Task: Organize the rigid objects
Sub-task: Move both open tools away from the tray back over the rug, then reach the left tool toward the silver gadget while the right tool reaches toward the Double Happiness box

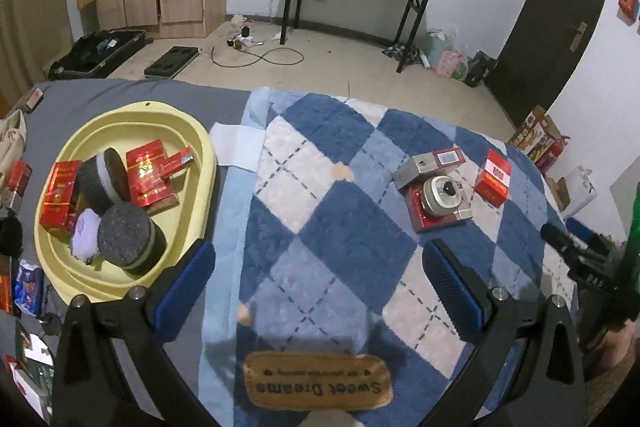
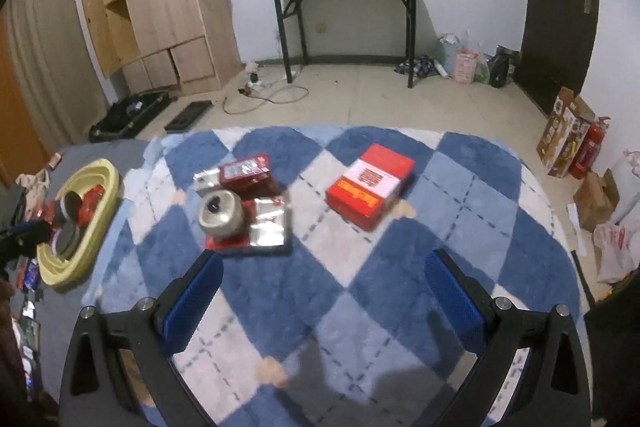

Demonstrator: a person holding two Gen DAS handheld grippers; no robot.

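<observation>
Lying flat, the red box (image 2: 370, 185) angles toward the far right.

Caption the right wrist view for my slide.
Open right gripper hovers over blue checked rug before a lone red rectangular box.

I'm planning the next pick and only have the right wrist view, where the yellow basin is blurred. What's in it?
Observer: The basin holds several red boxes, two dark round pucks and a purple puff.
Operator: Any room in it?
Observer: Some. Its far part, just inside the rim, is bare.
Operator: Is the left gripper free?
Observer: Yes. The left gripper is open over the rug, with nothing between its fingers.
</observation>
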